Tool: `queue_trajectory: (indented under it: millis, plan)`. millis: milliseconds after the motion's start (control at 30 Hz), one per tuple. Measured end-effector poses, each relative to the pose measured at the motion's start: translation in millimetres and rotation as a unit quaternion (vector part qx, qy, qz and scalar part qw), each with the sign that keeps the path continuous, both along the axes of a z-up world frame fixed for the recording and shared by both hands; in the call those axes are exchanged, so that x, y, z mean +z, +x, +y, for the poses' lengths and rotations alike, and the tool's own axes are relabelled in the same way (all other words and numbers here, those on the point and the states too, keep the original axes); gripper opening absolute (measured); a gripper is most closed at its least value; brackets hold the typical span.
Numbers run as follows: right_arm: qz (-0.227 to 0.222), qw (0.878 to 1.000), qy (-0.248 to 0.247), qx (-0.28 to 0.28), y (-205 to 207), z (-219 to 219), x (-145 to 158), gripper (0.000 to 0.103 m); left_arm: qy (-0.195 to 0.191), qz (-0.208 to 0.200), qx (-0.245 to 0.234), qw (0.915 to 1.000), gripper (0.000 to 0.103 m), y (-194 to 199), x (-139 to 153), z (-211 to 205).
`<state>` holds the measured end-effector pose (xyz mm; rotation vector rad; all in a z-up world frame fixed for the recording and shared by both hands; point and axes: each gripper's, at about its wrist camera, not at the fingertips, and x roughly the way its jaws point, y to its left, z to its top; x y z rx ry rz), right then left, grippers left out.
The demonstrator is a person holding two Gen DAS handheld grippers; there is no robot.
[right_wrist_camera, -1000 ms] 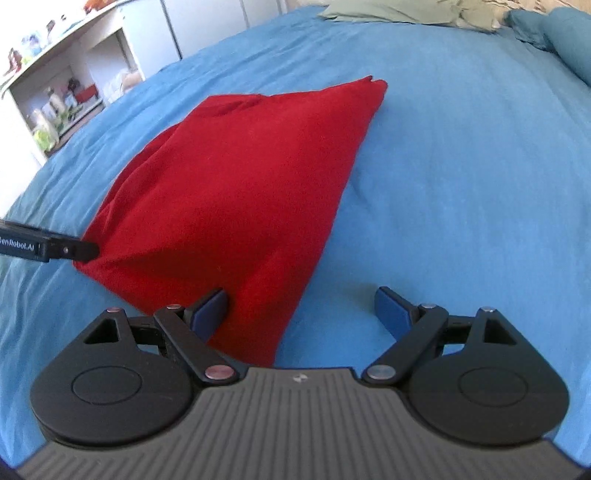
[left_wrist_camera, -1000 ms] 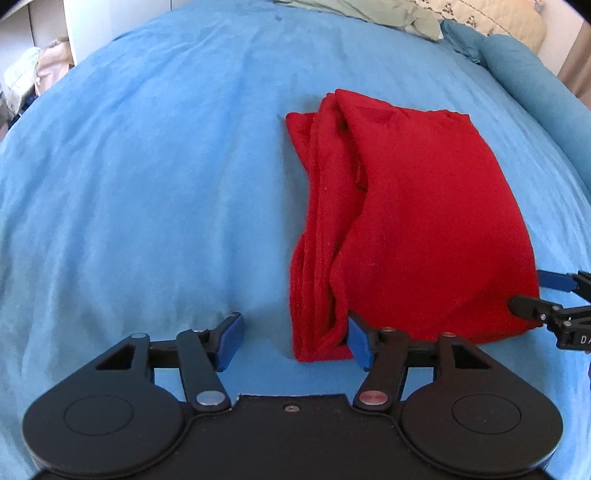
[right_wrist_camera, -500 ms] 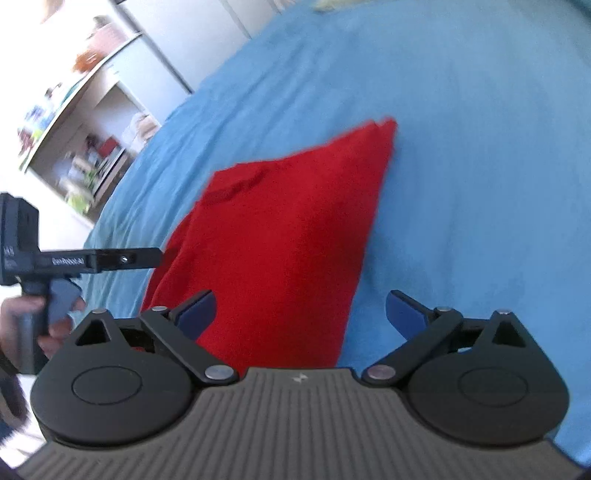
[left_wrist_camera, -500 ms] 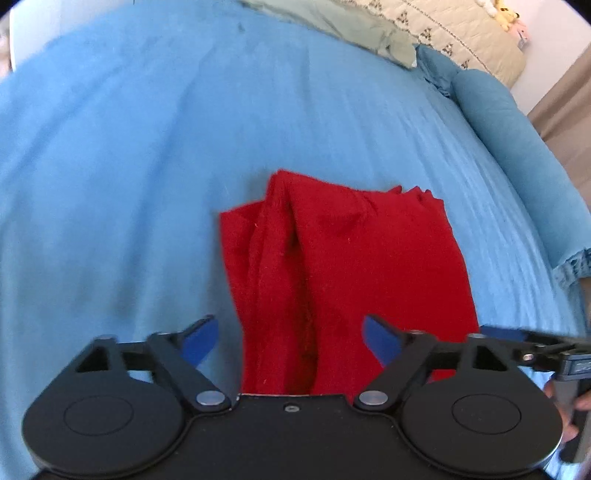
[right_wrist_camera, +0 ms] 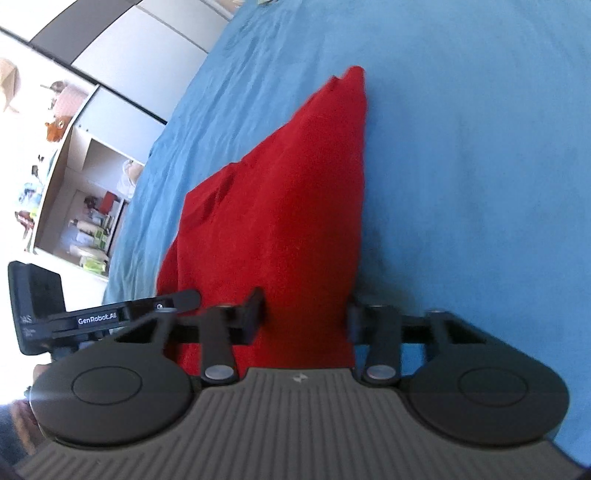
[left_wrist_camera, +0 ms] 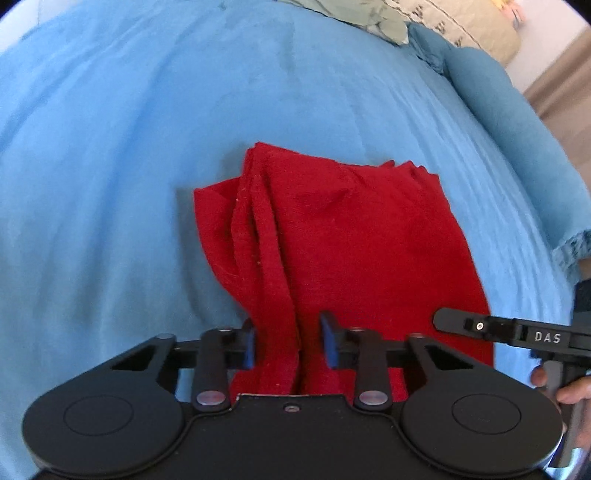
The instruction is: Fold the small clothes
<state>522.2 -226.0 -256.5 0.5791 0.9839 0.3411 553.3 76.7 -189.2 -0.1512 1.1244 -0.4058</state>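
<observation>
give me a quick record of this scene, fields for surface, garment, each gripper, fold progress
surface: blue bedspread
garment: red cloth, folded in layers, lying flat
left gripper: jaws just been closing, fingers around the near bunched edge
right gripper: jaws just been closing, fingers gathering the near edge
fold progress: both near corners taken, next fold not yet made
background: pillows at the head, shelves to the side

Matt red cloth (left_wrist_camera: 332,236), fuzzy weave

The right gripper (right_wrist_camera: 306,314) has just closed on the red cloth (right_wrist_camera: 288,206) (near edge).
</observation>
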Motion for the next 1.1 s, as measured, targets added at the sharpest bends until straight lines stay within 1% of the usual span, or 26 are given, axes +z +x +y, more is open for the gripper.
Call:
queue_trajectory:
  millis: [33, 67, 100, 167, 300, 400, 500, 567, 667, 733, 767, 800, 833, 867, 933, 967, 1000, 1033, 1067, 1100]
  plan:
    - [-0.008, 1.000, -0.011, 0.005, -1.0, 4.3, 4.4, 0.042, 0.013, -0.006, -0.002, 0.9999, 0.030, -2.2, 3.2, -4.7]
    - [-0.018, 0.999, -0.027, 0.011, -1.5, 9.4, 9.7, 0.041, 0.024, -0.014, -0.002, 0.9996, 0.029, -5.1, 7.3, -9.5]
    - [-0.027, 0.999, -0.043, 0.016, -3.2, 14.3, 15.3, 0.039, 0.031, -0.021, -0.001, 0.9993, 0.028, -8.3, 10.6, -12.3]
    - [-0.043, 0.997, -0.057, 0.021, -7.3, 19.7, 26.0, 0.038, 0.041, -0.044, -0.009, 0.9981, 0.028, -17.6, 21.9, -19.5]
    - [-0.078, 0.994, -0.065, 0.033, -23.7, 18.8, 53.9, 0.037, 0.020, -0.074, -0.030, 0.9966, 0.027, -46.4, 52.9, -32.4]
    - [-0.099, 0.991, -0.072, 0.046, -46.7, 6.5, 78.2, 0.037, 0.027, -0.092, -0.047, 0.9942, 0.027, -79.1, 74.8, -49.4]
    - [-0.106, 0.991, -0.065, 0.054, -77.7, -15.5, 95.1, 0.037, 0.009, -0.081, -0.053, 0.9953, 0.027, -112.7, 82.4, -63.0]
    - [-0.097, 0.992, -0.064, 0.054, -103.4, -32.8, 101.8, 0.037, 0.000, -0.066, -0.057, 0.9962, 0.027, -135.2, 77.6, -74.5]
    - [-0.080, 0.992, -0.080, 0.058, -142.5, -52.9, 101.6, 0.037, -0.006, -0.041, -0.068, 0.9968, 0.028, -165.0, 53.6, -94.2]
    - [-0.064, 0.992, -0.092, 0.061, -166.4, -66.0, 88.5, 0.037, -0.011, -0.017, -0.070, 0.9974, 0.028, -178.5, 28.2, -104.9]
    - [-0.058, 0.992, -0.096, 0.061, -174.8, -70.3, 80.4, 0.037, -0.012, -0.013, -0.069, 0.9975, 0.028, -183.2, 17.7, -107.7]
    - [-0.052, 0.992, -0.100, 0.060, -184.0, -76.5, 68.5, 0.037, 0.005, -0.023, -0.065, 0.9976, 0.028, -187.9, 5.8, -109.8]
    - [-0.047, 0.992, -0.104, 0.058, -192.3, -82.2, 54.1, 0.038, 0.014, -0.034, -0.065, 0.9972, 0.030, -192.8, -1.2, -109.6]
    - [-0.045, 0.991, -0.110, 0.054, -198.9, -86.6, 40.3, 0.038, 0.008, -0.042, -0.062, 0.9972, 0.032, -195.5, -5.3, -107.6]
    - [-0.051, 0.993, -0.092, 0.044, -206.3, -98.9, 18.4, 0.042, -0.012, -0.041, -0.042, 0.9982, 0.042, -194.7, -10.9, -100.1]
    - [-0.054, 0.994, -0.084, 0.038, -206.7, -103.9, 10.3, 0.044, -0.016, -0.041, -0.036, 0.9984, 0.045, -193.0, -13.1, -97.6]
    - [-0.057, 0.995, -0.078, 0.034, -206.0, -106.6, 6.1, 0.047, -0.017, -0.041, -0.031, 0.9985, 0.054, -193.5, -14.4, -93.8]
    - [-0.061, 0.995, -0.076, 0.034, -205.5, -107.8, 3.9, 0.051, -0.014, -0.043, -0.024, 0.9987, 0.064, -194.1, -14.2, -90.4]
    - [-0.063, 0.994, -0.077, 0.035, -204.5, -107.1, 3.3, 0.053, -0.008, -0.046, -0.015, 0.9988, 0.071, -193.9, -11.4, -90.3]
    - [-0.065, 0.994, -0.078, 0.036, -204.7, -107.0, 4.6, 0.060, 0.003, -0.051, -0.004, 0.9987, 0.080, -192.6, -6.2, -94.6]
